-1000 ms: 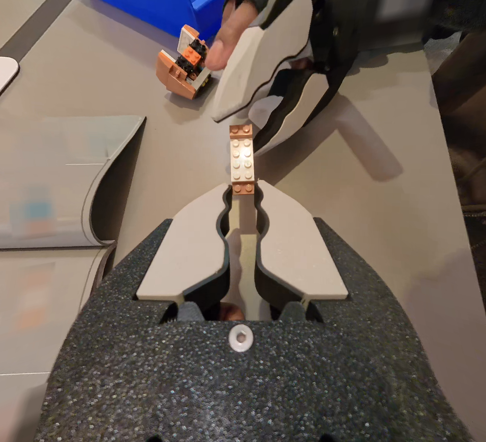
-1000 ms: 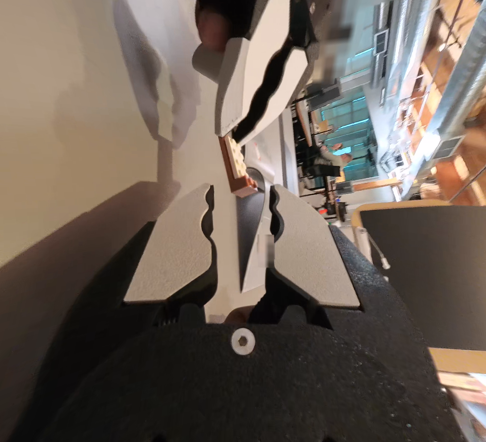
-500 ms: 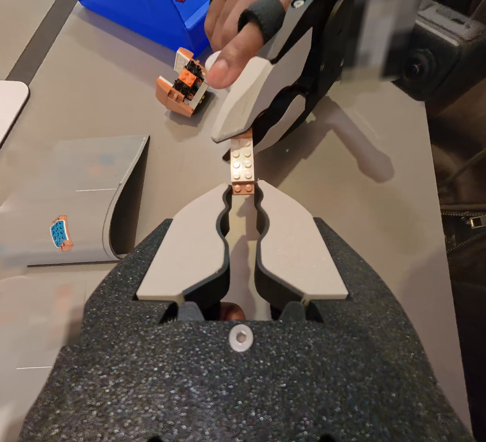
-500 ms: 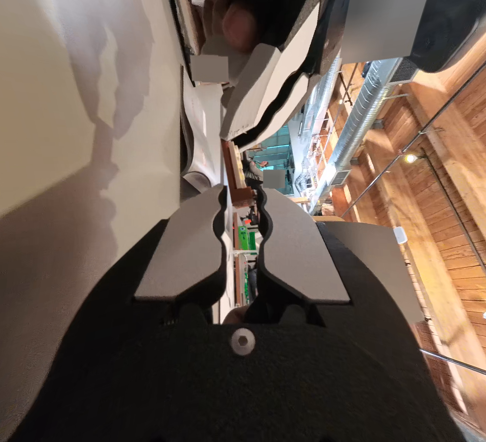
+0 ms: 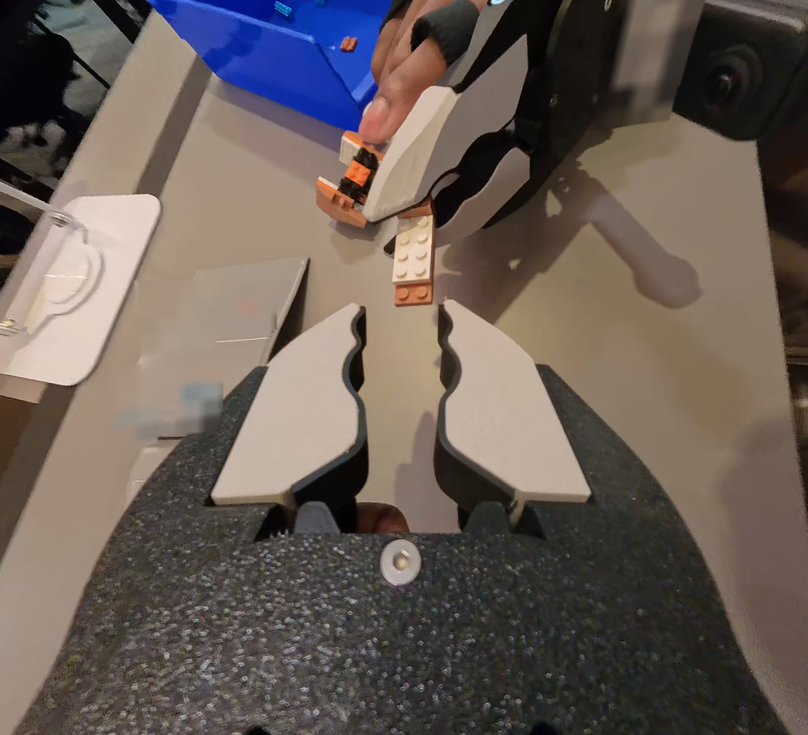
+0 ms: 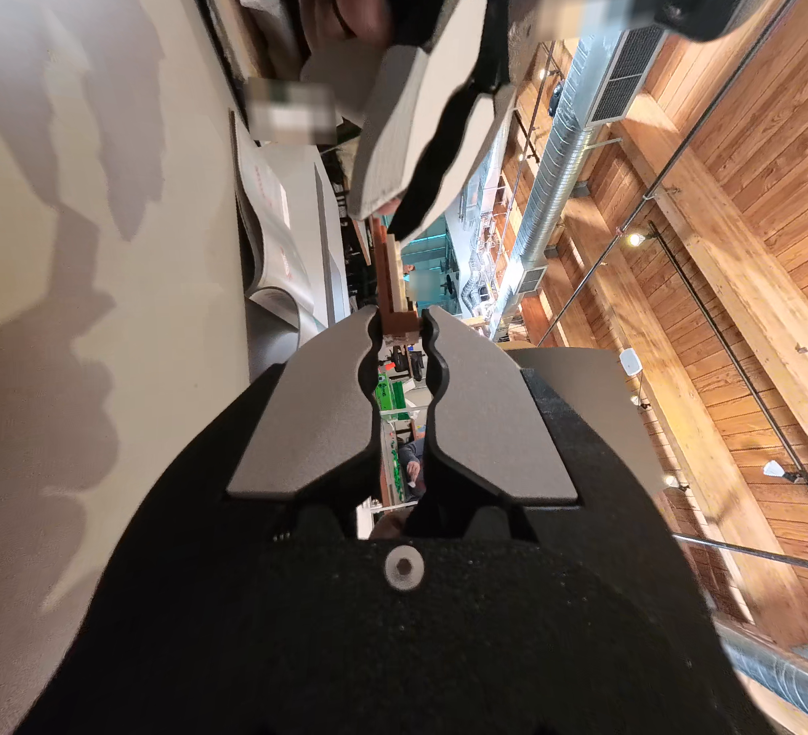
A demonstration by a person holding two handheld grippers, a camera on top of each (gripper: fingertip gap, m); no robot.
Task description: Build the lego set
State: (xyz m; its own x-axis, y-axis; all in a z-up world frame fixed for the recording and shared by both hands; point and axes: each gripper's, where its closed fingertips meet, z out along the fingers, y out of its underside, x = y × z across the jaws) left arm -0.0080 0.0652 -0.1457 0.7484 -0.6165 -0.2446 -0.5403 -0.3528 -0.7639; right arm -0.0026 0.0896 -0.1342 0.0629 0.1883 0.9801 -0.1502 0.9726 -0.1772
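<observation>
A long brown plate with a tan plate on top (image 5: 413,264) hangs above the grey table. My right gripper (image 5: 393,220) comes in from the upper right and is shut on its far end. My left gripper (image 5: 400,312) is open, its tips just short of the plate's near brown end and apart from it. In the right wrist view my right gripper (image 6: 400,323) is clamped on the brown end of the plate (image 6: 391,272), and the left gripper (image 6: 384,213) sits at the plate's other end. A small brown, orange, black and white build (image 5: 347,185) lies on the table behind the right gripper.
A blue bin (image 5: 271,36) with a few loose pieces stands at the back of the table. An open instruction booklet (image 5: 245,307) lies at the left, also in the right wrist view (image 6: 271,233). A white stand base (image 5: 78,277) sits at the far left edge. My two grippers' fingertips are within a few centimetres of each other.
My right gripper moved in and shut on the plate's far end. My left gripper then opened, let go of the near end and drew back a little.
</observation>
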